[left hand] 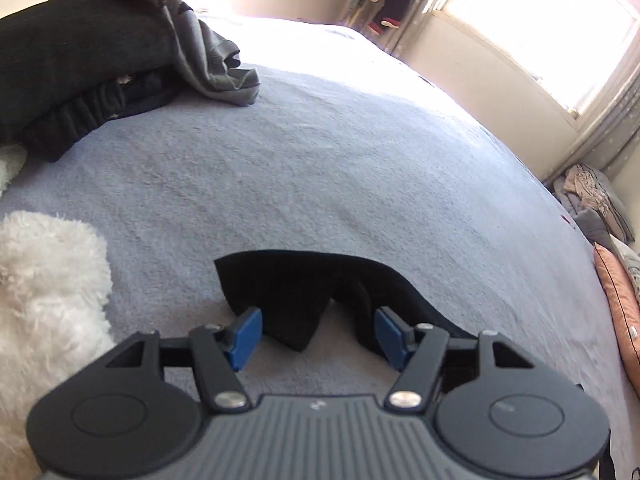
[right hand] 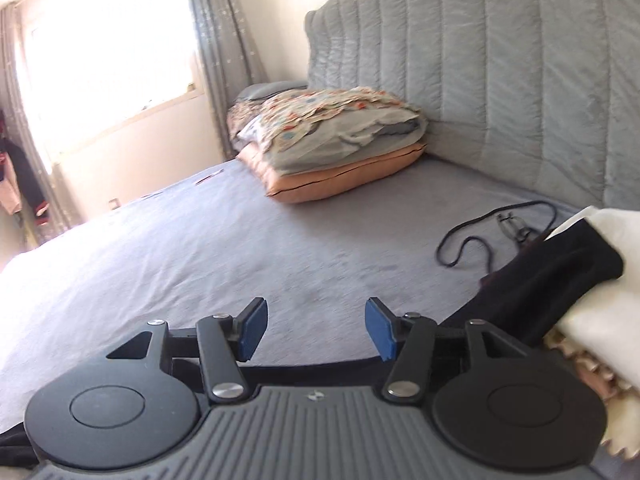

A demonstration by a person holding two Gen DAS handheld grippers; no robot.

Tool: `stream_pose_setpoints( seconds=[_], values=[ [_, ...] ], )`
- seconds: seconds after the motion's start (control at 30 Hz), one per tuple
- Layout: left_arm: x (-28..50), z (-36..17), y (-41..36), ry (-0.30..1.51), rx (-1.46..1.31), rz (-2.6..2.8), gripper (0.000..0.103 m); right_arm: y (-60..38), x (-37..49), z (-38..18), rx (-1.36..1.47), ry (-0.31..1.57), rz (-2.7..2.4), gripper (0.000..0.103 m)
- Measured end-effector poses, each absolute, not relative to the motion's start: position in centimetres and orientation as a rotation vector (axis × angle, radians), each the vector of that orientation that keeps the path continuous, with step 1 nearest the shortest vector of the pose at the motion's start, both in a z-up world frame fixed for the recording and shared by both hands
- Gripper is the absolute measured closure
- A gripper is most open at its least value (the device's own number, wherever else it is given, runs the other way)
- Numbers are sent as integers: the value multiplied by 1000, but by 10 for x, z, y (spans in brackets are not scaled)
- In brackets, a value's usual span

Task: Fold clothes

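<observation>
In the left wrist view a black garment [left hand: 308,292] lies crumpled on the grey-blue bed cover [left hand: 320,152]. My left gripper [left hand: 320,338] hovers right over it, open. A fold of the cloth sits in the gap between the blue pads [left hand: 246,338], which stand apart and do not press on it. In the right wrist view my right gripper [right hand: 317,334] is open over bare bed cover [right hand: 200,248] with nothing between its pads. Black cloth [right hand: 540,288] lies to its right and runs on as a dark strip under the gripper body.
A pile of dark clothes [left hand: 80,68] with a grey garment [left hand: 212,68] fills the far left. White fluffy fabric [left hand: 48,288] lies near left. White cloth [right hand: 600,280], a black cable [right hand: 480,240], stacked pillows [right hand: 332,148] and a padded headboard [right hand: 500,80] lie to the right.
</observation>
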State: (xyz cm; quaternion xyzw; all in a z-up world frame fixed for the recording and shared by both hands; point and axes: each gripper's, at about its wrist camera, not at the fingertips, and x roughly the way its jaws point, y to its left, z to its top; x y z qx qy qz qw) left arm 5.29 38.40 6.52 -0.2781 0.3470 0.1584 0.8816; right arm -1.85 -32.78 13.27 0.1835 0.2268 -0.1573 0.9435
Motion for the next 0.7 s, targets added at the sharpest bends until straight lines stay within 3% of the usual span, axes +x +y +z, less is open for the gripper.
stream_pose_setpoints(
  seconds=[0.27, 0.4, 0.43, 0.47, 0.6, 0.7],
  values=[
    [80, 49, 381, 754, -397, 405, 35, -223, 24, 56, 277, 667, -21, 46],
    [89, 42, 389, 713, -400, 406, 39, -218, 24, 55, 271, 670, -6, 48],
    [91, 39, 391, 703, -402, 395, 60, -219, 23, 56, 277, 661, -1, 49],
    [94, 36, 394, 713, -422, 382, 90, -219, 20, 58, 277, 653, 6, 51],
    [93, 42, 407, 683, -498, 334, 94, -216, 13, 64, 260, 618, 32, 65],
    [97, 61, 411, 633, -479, 303, 94, -213, 11, 67, 234, 603, 33, 65]
  ],
)
